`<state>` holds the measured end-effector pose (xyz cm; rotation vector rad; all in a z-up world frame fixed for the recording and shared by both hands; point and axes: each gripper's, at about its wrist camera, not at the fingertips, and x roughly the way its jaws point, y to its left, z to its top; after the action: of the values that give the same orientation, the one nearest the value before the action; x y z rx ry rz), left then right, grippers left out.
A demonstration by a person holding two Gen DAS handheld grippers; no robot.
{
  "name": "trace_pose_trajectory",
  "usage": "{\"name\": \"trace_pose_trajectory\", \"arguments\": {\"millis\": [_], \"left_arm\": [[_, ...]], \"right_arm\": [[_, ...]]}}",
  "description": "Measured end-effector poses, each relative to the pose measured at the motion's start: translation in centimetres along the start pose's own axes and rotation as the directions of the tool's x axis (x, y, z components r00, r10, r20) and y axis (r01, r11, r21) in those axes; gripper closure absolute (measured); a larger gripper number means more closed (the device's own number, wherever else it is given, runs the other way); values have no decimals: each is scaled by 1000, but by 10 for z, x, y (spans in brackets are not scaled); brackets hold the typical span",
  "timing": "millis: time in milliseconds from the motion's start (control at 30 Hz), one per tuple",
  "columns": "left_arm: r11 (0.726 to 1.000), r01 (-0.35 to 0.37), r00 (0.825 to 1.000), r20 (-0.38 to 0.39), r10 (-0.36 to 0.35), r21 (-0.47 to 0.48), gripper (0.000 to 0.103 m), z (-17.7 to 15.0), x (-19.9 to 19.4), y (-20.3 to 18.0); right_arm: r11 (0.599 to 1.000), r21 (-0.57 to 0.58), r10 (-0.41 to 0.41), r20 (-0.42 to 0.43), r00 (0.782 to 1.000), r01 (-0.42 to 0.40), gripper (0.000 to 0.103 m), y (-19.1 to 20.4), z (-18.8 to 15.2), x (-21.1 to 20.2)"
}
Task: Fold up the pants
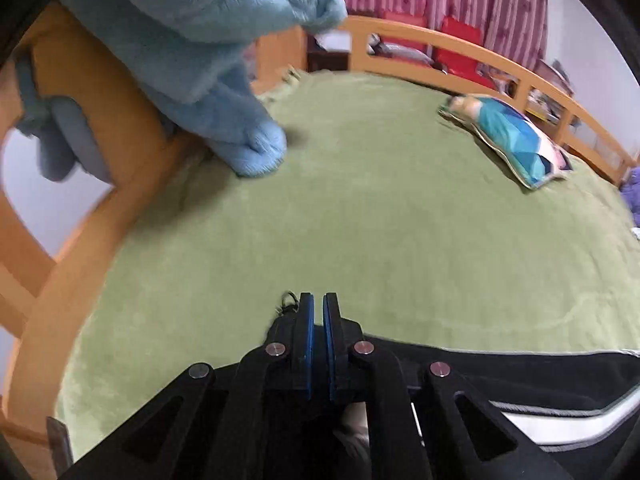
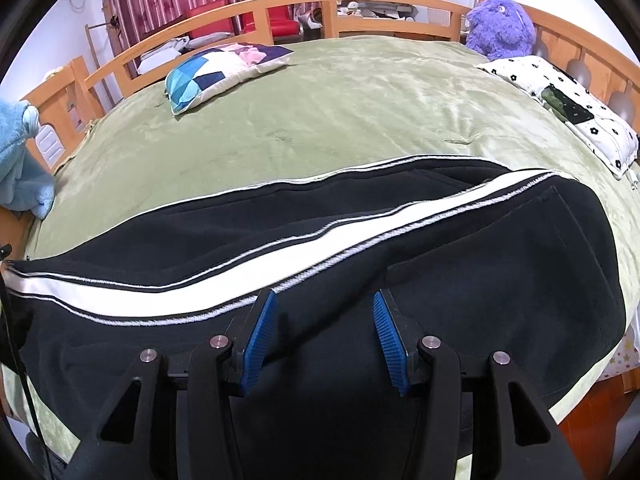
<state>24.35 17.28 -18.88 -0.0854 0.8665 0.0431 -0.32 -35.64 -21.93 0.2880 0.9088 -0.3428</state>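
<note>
Lying lengthwise across the near side of the bed, the pants point(image 2: 400, 248) are black with a white side stripe; they appear already doubled leg on leg, waist end toward the right, on the green blanket point(image 2: 320, 120).

Left gripper point(image 1: 319, 304): blue pads pressed together, with nothing visibly between them. It hangs over bare blanket just beyond the far-left edge of the dark cloth. Left view is motion-blurred.

Right gripper point(image 2: 324, 300): fingers spread, nothing pinched, poised over the black fabric near the stripe.

Judged state: first lengthwise fold looks done; a crosswise fold remains.

Risks from here:
- Neither gripper holds cloth, so any lift made now moves nothing.
- Pinching only the top layer would peel the stacked legs apart and undo the alignment.
- Plush blanket could be caught with the fabric and drag.
- Cushion point(image 2: 224, 68) and blue plush toy point(image 1: 224, 60) sit well apart, so interference is unlikely.
</note>
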Motion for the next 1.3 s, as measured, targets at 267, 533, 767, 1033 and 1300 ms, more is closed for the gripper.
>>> {"name": "trace_pose_trajectory", "arguments": {"millis": [267,533,767,1033,1300], "left_arm": [[995,85,996,-20,-84,59,54,-24,-35,-44],[971,191,978,-109,-177,142,47,-73,-57,-121],[970,207,970,-155,-186,131,46,-92,-59,-145],[972,187,975,-145,-167,143,46,-87,-62,-142],[976,170,977,-154,-149,132,46,-88,-59,-122]], "right_arm": [[995,92,44,19,999,-46,53,-52,3,-9],[990,-15,141,81,987,-140,46,-41,36,-1],[918,-256,300,-50,953,-303,31,1,72,64],[803,-414,329,-293,898,-429,33,39,57,108],[790,-463,335,-224,915,-402,88,38,55,73]]}}
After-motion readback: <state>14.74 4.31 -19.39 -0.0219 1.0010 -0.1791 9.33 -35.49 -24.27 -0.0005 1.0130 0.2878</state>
